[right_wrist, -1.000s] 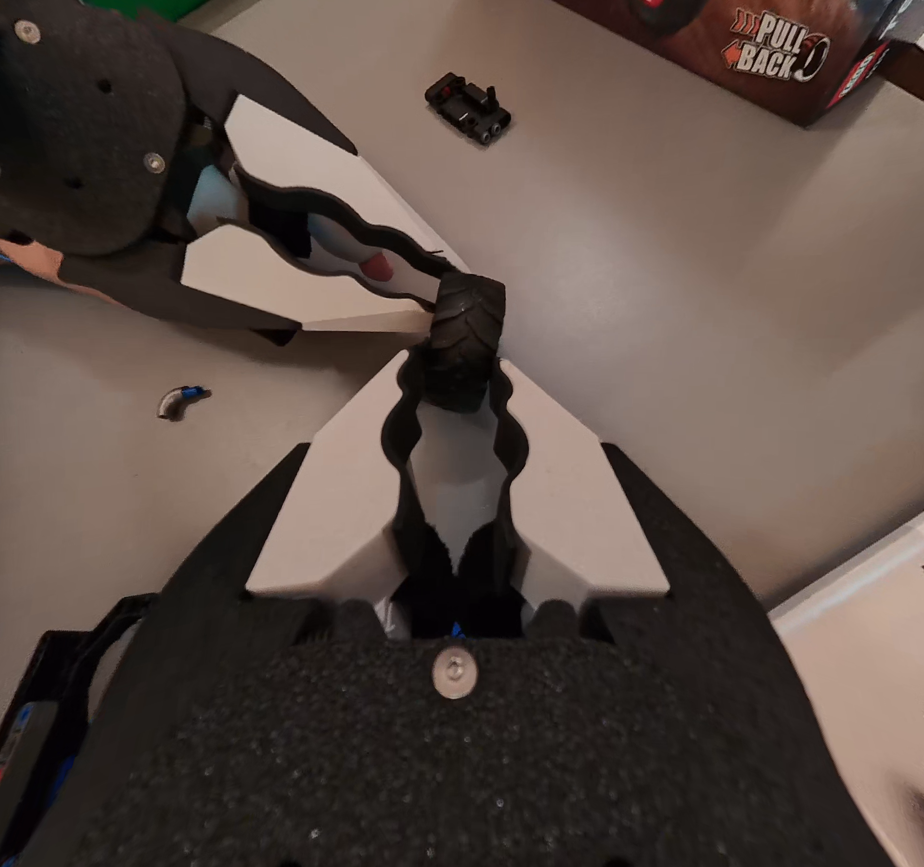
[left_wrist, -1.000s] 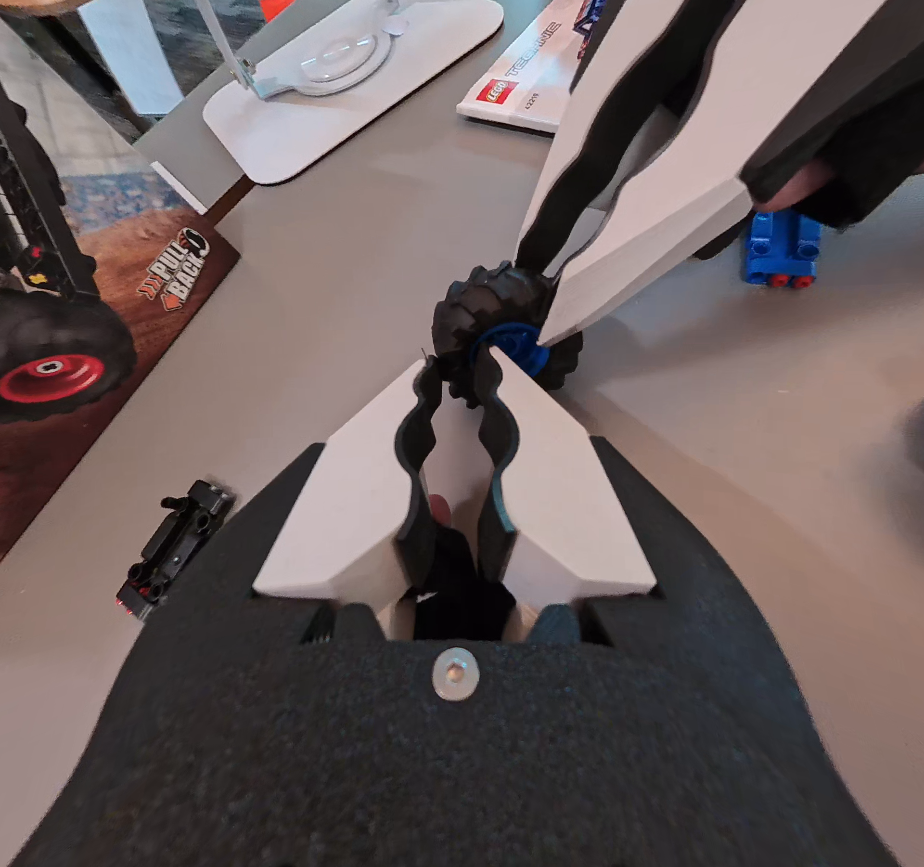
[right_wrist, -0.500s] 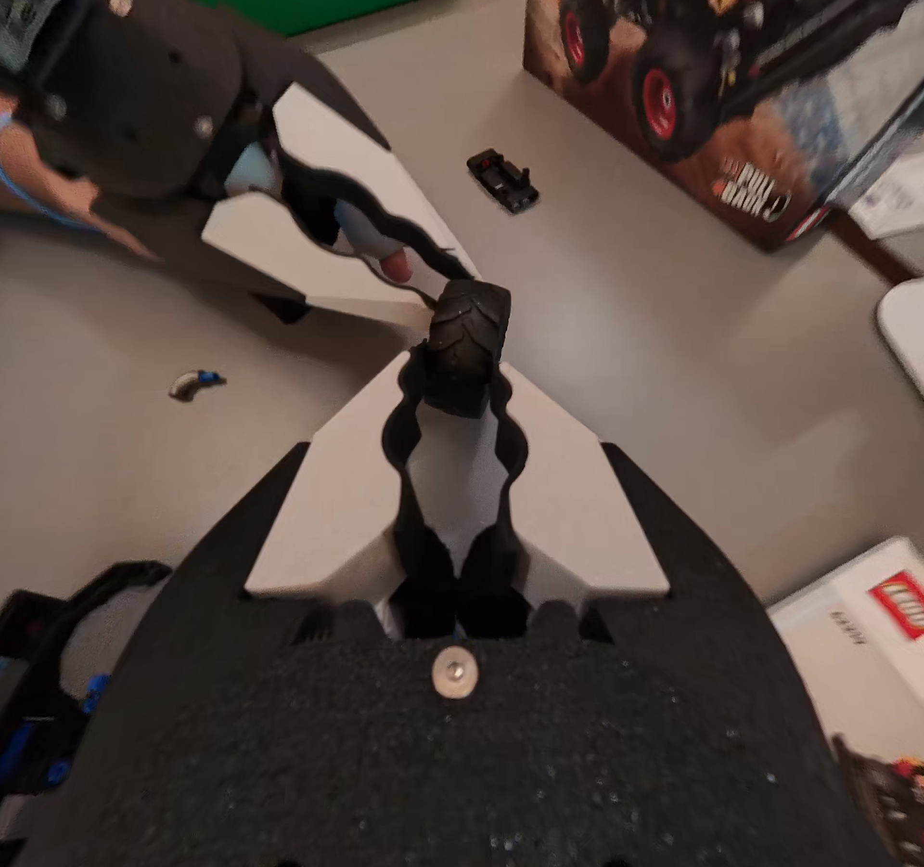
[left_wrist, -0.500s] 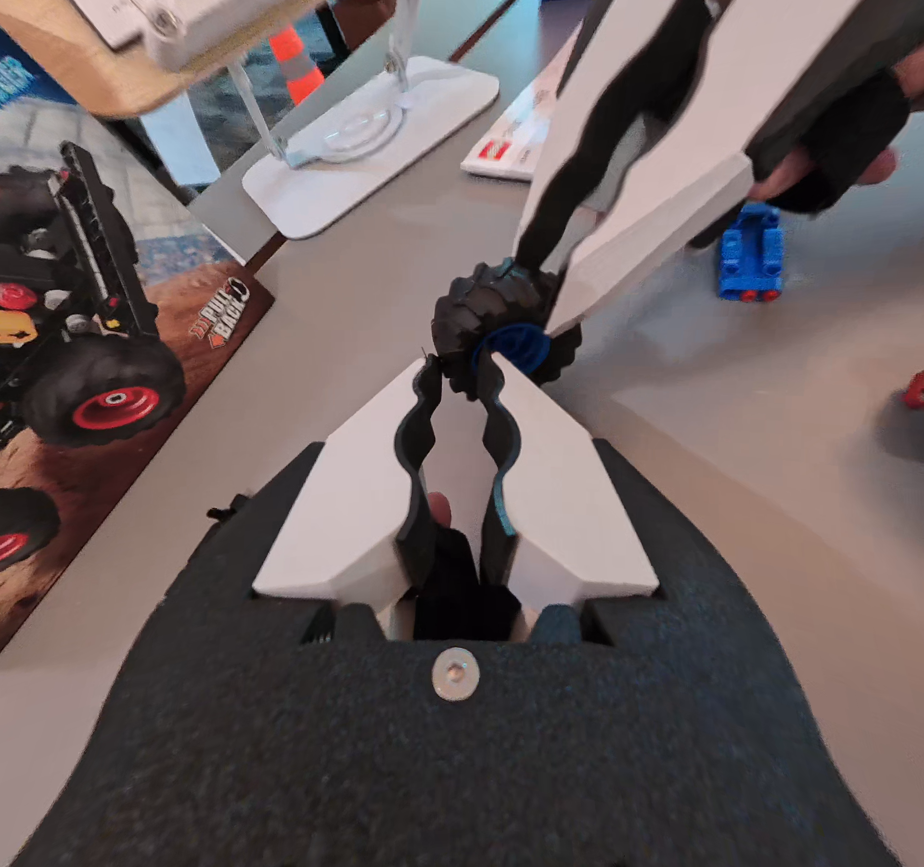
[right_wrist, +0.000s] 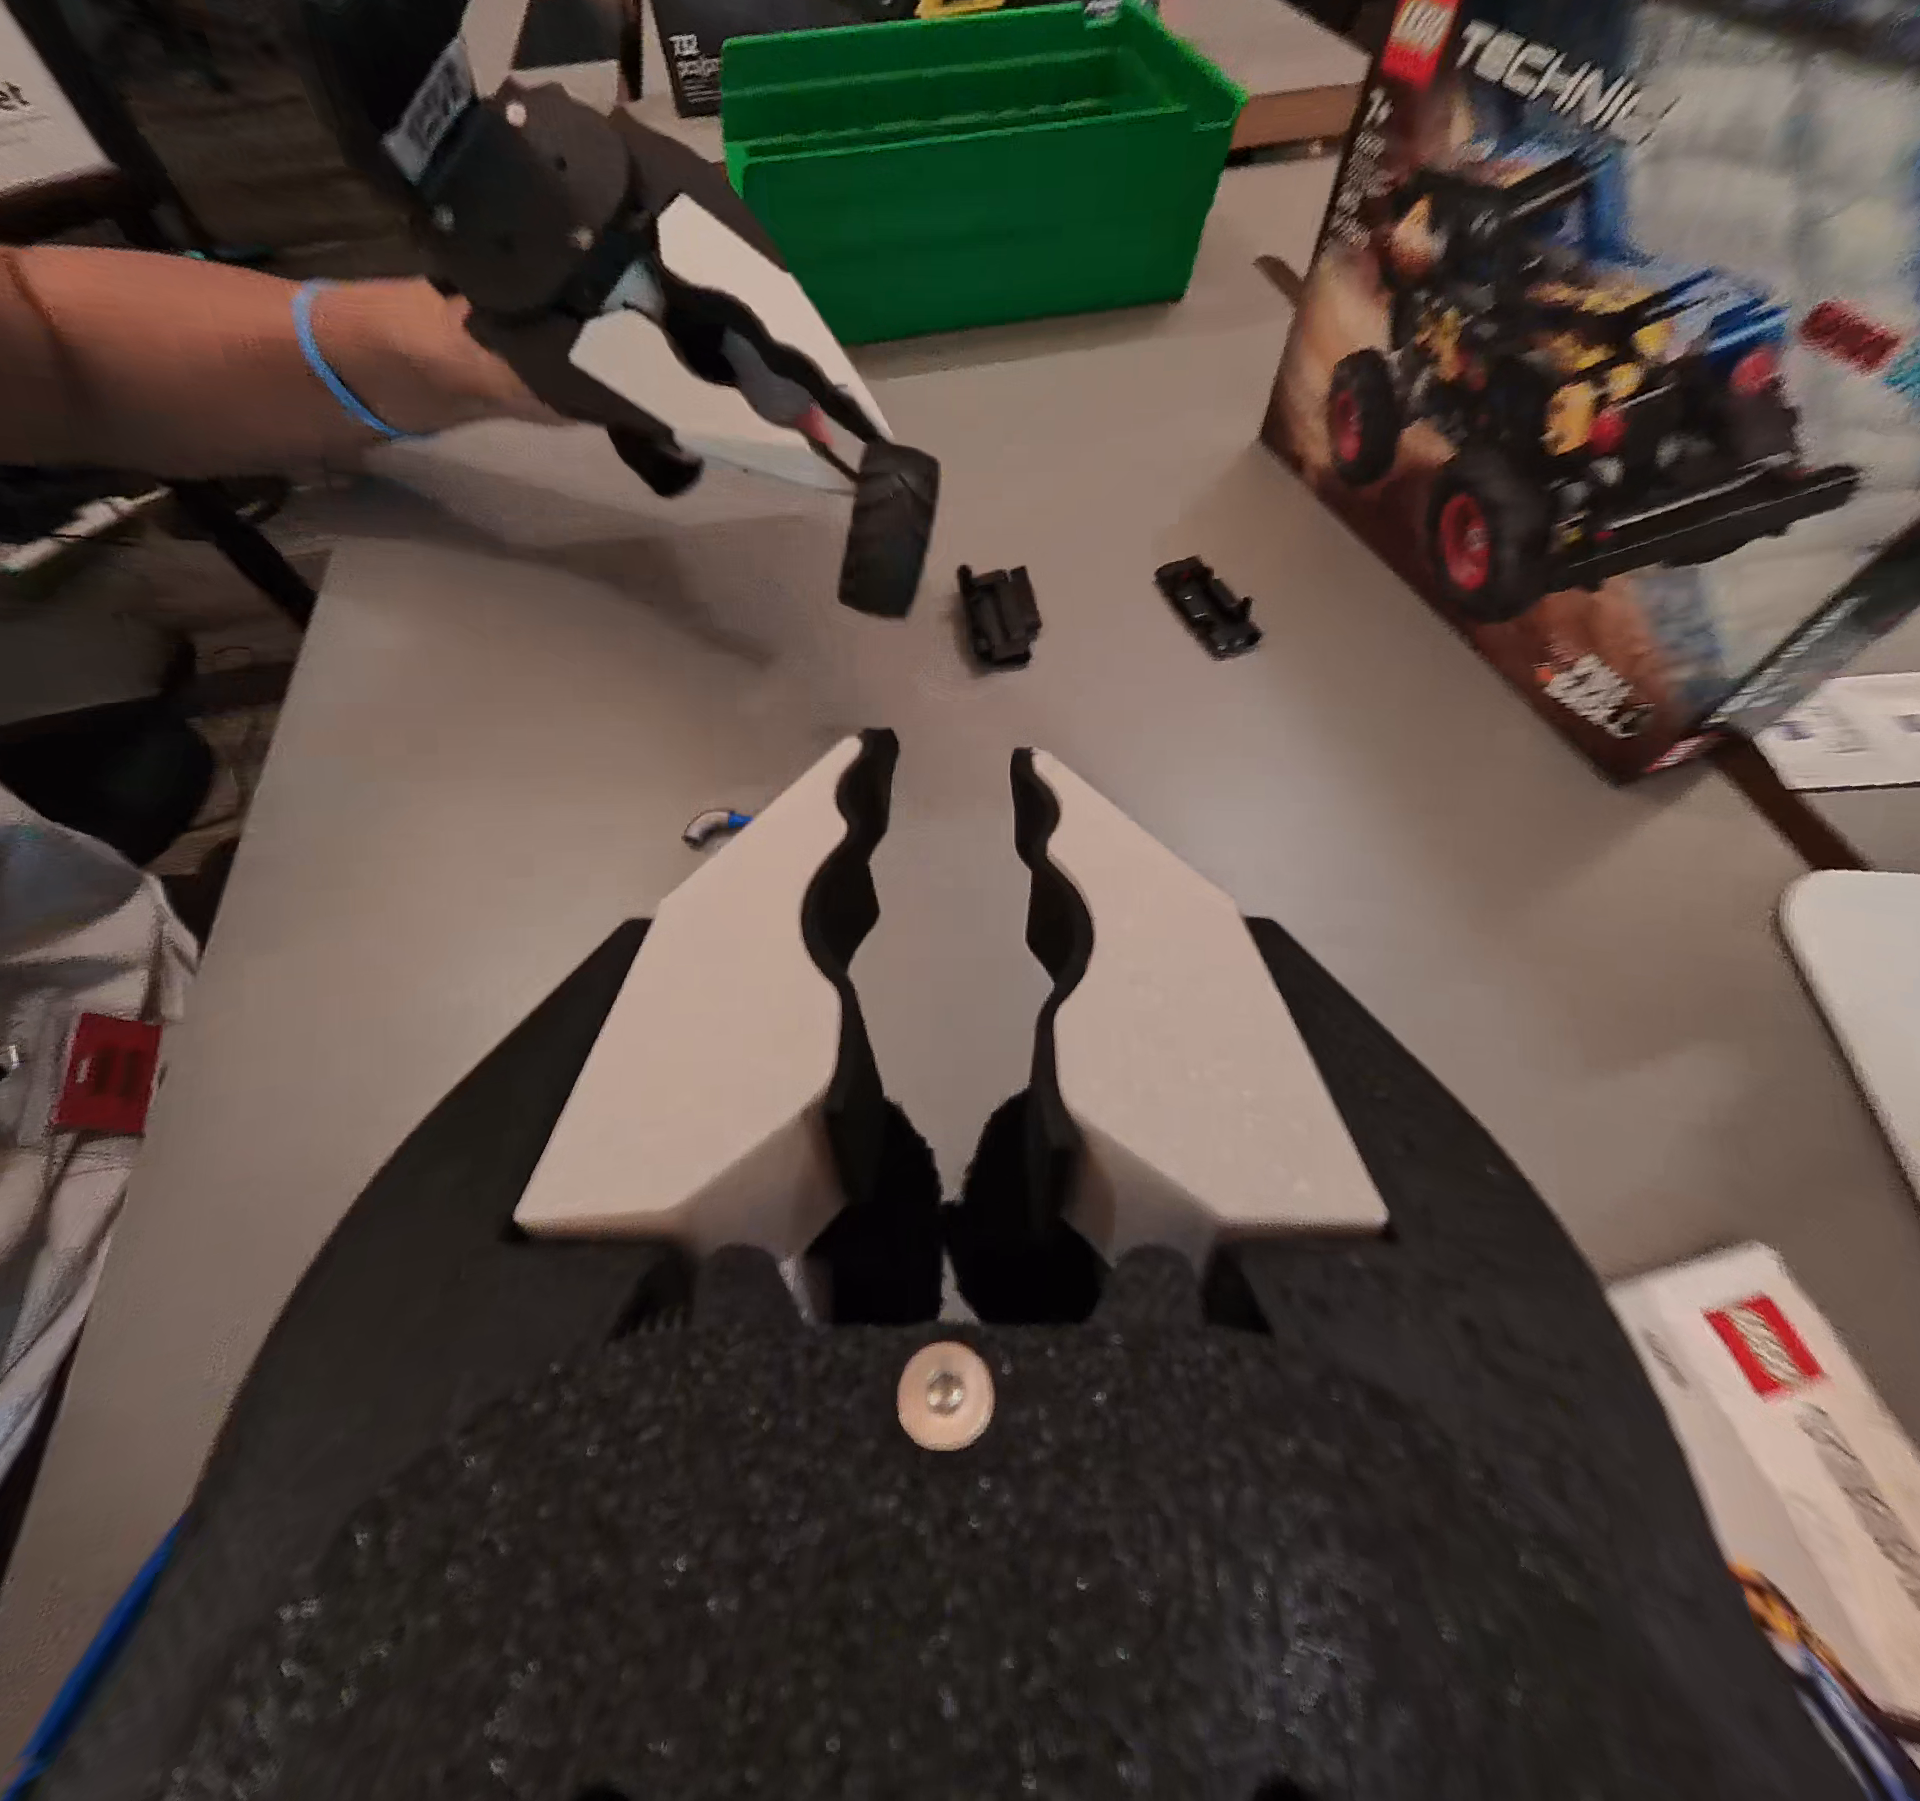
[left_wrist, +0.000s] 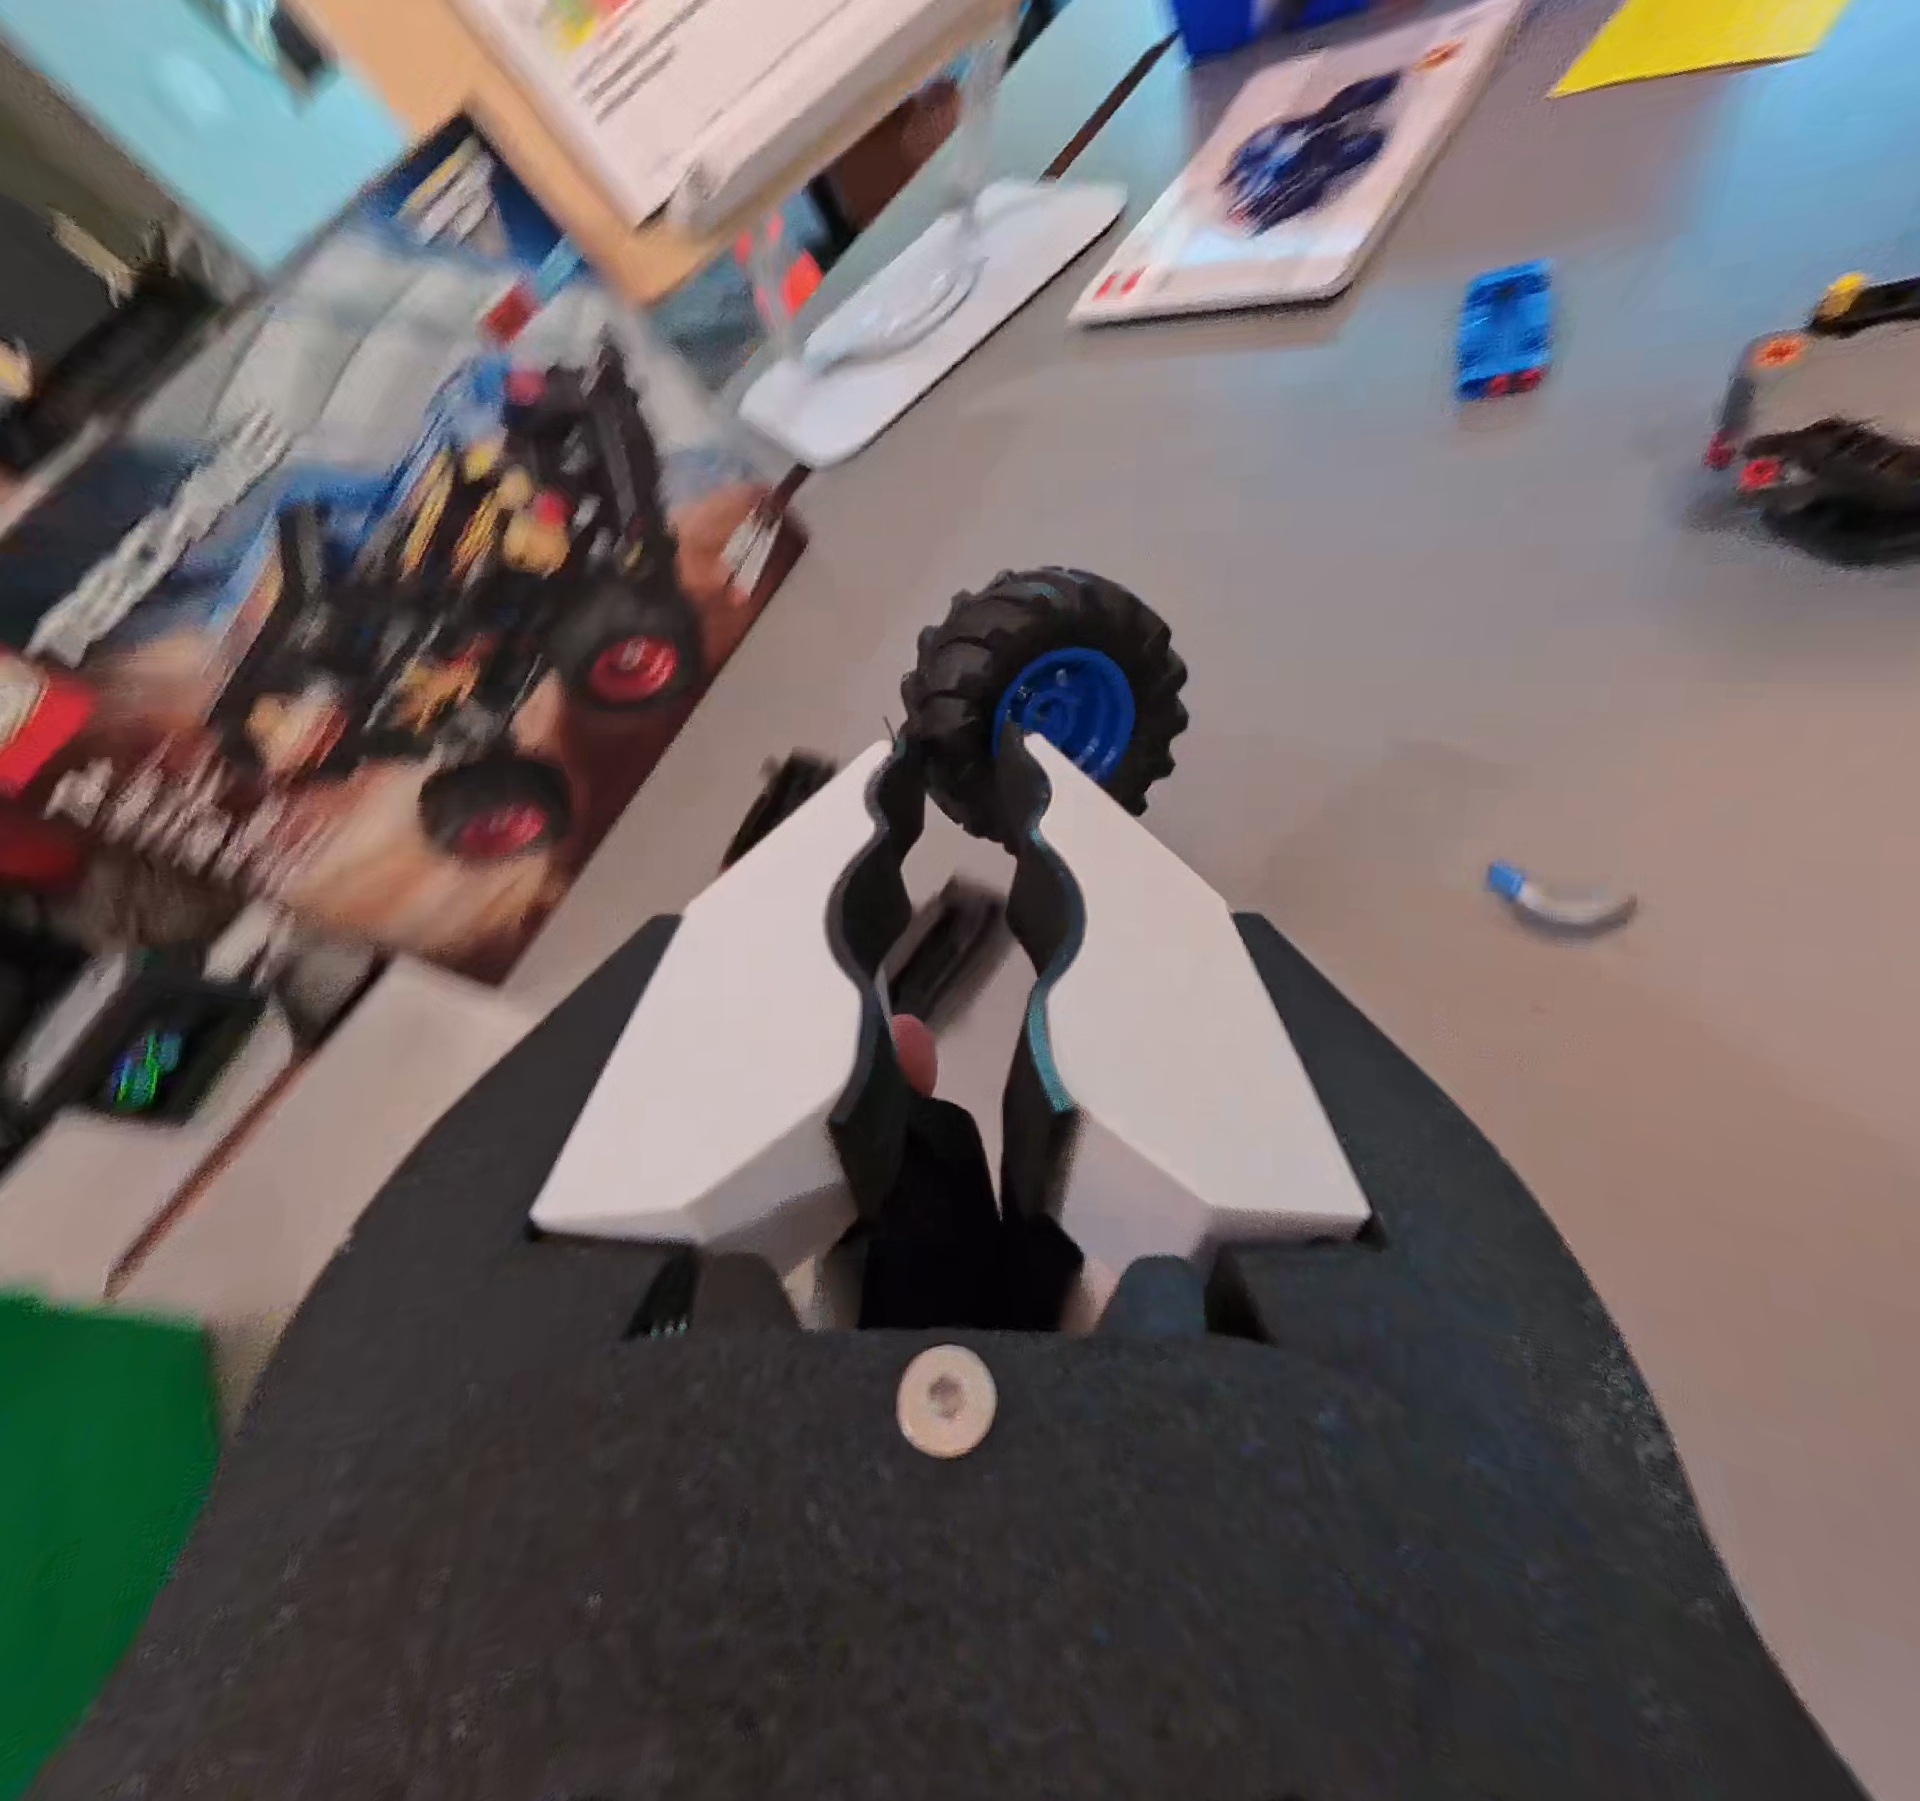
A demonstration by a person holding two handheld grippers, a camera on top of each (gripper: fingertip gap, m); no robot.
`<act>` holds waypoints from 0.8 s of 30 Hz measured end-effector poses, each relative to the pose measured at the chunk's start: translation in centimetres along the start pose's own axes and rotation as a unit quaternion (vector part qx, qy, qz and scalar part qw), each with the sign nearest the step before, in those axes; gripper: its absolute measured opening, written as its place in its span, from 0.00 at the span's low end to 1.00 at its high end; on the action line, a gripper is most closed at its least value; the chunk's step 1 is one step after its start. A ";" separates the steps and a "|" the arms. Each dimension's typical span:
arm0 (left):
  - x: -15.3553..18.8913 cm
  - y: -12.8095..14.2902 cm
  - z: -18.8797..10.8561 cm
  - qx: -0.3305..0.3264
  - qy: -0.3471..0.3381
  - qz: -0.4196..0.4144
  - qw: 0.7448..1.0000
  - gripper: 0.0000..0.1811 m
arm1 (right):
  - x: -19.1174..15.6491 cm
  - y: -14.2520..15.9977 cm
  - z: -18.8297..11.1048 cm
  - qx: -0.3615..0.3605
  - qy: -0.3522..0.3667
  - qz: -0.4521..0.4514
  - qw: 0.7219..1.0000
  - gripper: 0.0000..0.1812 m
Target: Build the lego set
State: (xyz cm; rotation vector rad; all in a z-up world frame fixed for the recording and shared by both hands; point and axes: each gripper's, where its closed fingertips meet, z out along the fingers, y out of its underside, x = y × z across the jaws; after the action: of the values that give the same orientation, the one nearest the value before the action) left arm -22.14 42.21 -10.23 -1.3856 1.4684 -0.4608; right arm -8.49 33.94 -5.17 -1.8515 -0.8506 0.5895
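Note:
My left gripper (left_wrist: 961, 754) is shut on a black toy wheel with a blue hub (left_wrist: 1049, 691) and holds it above the grey table (left_wrist: 1351, 712). In the right wrist view the same wheel (right_wrist: 888, 541) hangs from the left gripper (right_wrist: 873, 463), held by a person's arm from the left. My right gripper (right_wrist: 951, 749) is open and empty above the table (right_wrist: 520, 712), well back from the wheel. Two small black brick pieces (right_wrist: 997, 613) (right_wrist: 1205, 605) lie on the table just beyond its tips.
A green bin (right_wrist: 966, 172) stands at the back. A toy-truck box (right_wrist: 1579, 349) stands at the right, and shows at the left in the left wrist view (left_wrist: 395, 556). A blue brick (left_wrist: 1501, 328), a partly built vehicle (left_wrist: 1818, 442), a small grey-blue curved part (left_wrist: 1558, 904) and a booklet (left_wrist: 1299, 162) lie on the table. The tips of one gripper are about 15 cm away from the tips of the other.
My right gripper has let go of the wheel, opened and pulled back. My left gripper has lifted the wheel up and away; both views have swung upward.

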 end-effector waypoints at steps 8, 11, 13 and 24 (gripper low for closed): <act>-4.5 8.7 -3.2 -0.252 0.102 -0.228 0.935 0.02 | -2.2 0.9 -4.7 -0.005 0.103 0.008 0.995 0.12; -7.3 8.5 -3.2 -0.256 0.072 -0.213 0.940 0.03 | -4.4 2.2 -6.4 0.014 0.129 0.035 0.991 0.12; -9.2 9.0 -4.4 -0.251 0.026 -0.163 0.954 0.03 | -6.3 3.6 -7.8 0.021 0.147 0.045 0.988 0.12; -1.1 12.8 -10.2 -0.206 0.025 -0.195 0.959 0.35 | -14.0 6.1 -15.2 0.108 0.276 0.075 0.952 0.10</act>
State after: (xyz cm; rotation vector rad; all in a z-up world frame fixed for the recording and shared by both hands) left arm -37.41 43.05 -16.18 -2.0284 1.3790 -0.4526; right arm -4.77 12.69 -4.19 -1.7563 -0.2640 0.2184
